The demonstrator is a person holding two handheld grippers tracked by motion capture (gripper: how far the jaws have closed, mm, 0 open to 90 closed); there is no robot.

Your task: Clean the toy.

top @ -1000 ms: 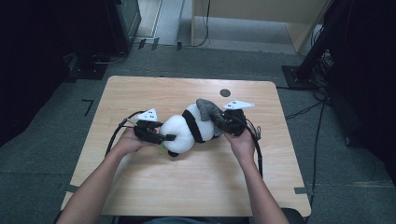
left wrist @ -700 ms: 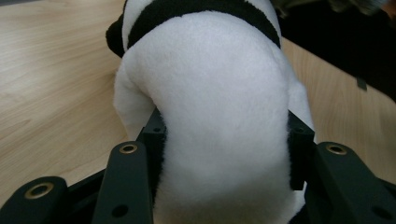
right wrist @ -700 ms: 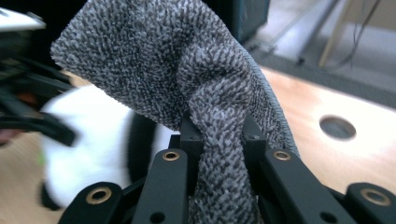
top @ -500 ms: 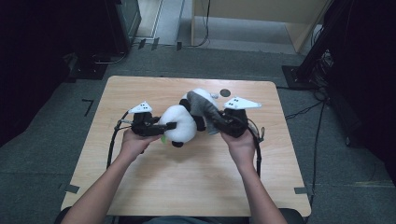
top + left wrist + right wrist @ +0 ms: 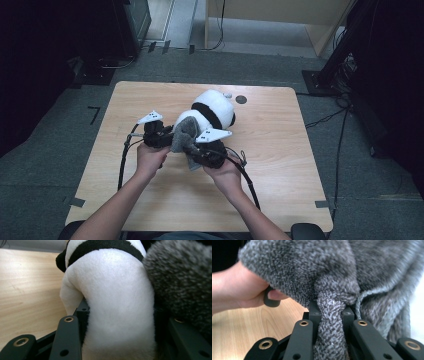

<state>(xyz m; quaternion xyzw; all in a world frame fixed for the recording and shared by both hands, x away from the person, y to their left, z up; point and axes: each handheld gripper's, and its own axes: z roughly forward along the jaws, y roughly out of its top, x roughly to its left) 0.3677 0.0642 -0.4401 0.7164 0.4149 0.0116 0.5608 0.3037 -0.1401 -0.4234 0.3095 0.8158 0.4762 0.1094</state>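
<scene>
Grey knitted cloth (image 5: 184, 136) is bunched between your two grippers near the middle of the wooden table (image 5: 280, 165), draped over the near end of the plush panda (image 5: 212, 110) that lies there with its white, black-banded body stretching away toward the far right. Your right gripper (image 5: 192, 149) has its jaws pressed together on a gathered fold of that cloth; in the right gripper view the fabric (image 5: 329, 312) is squeezed into a narrow rope between the black pads and fans out wide above them, with your left hand (image 5: 239, 290) just beyond it on the left, curled around a black handle over the bare wood. Your left gripper (image 5: 167, 137) sits just left of the cloth, touching the toy, and its jaws have just been closing with the panda between them: in the left gripper view the white plush body (image 5: 117, 305) swells up out of the gap, the left jaw pressing into its side, the black band (image 5: 105, 246) across the top, and the grey cloth (image 5: 180, 282) lying against it on the right above the other jaw. So the left tool is pinching the panda's body and the right tool is pinching the cloth. A small dark round mark (image 5: 241, 99) lies on the table just right of the panda's far end, apart from it.
</scene>
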